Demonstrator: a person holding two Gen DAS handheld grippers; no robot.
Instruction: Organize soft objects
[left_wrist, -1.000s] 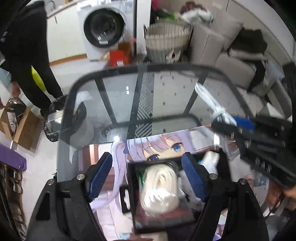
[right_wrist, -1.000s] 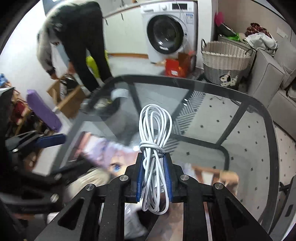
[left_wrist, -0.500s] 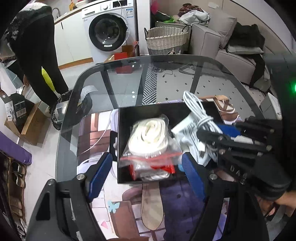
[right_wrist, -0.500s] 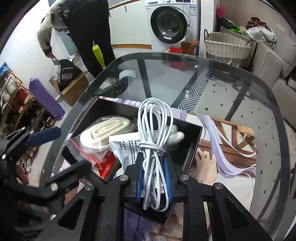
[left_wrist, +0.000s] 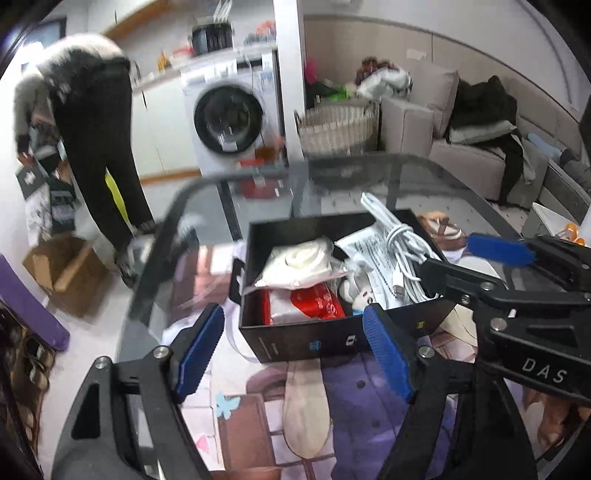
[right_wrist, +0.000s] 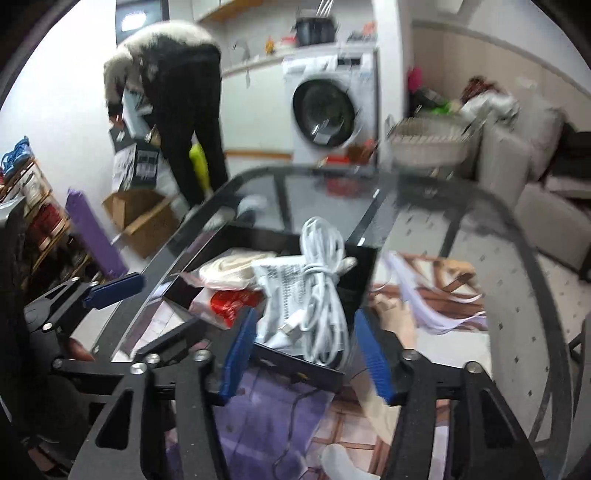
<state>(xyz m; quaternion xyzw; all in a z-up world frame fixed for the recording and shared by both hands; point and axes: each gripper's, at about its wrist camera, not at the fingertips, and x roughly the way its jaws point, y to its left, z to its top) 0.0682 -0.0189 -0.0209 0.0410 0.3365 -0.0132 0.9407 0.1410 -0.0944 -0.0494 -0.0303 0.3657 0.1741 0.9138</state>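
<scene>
Black box (left_wrist: 332, 343) on the glass table (left_wrist: 424, 173), standing on a printed mat (left_wrist: 354, 398) and already well filled: bagged cream roll (left_wrist: 306, 262) at far left inside, red packet (left_wrist: 317, 302) near left, printed white pouch (left_wrist: 373, 251) in the middle, coiled white cable (right_wrist: 325, 295) lying at the right end with its loop leaning over the far rim. Right gripper (right_wrist: 306, 354) just in front of the cable, blue fingers (right_wrist: 236, 354) spread wide to either side of it, holding nothing, cable apparently released. Left gripper (left_wrist: 291, 354) near the box's front wall, fingers likewise wide apart and empty. Judged largely done for these items; perhaps left: tucking the cable loop fully inside; no loose soft items visible on the mat
</scene>
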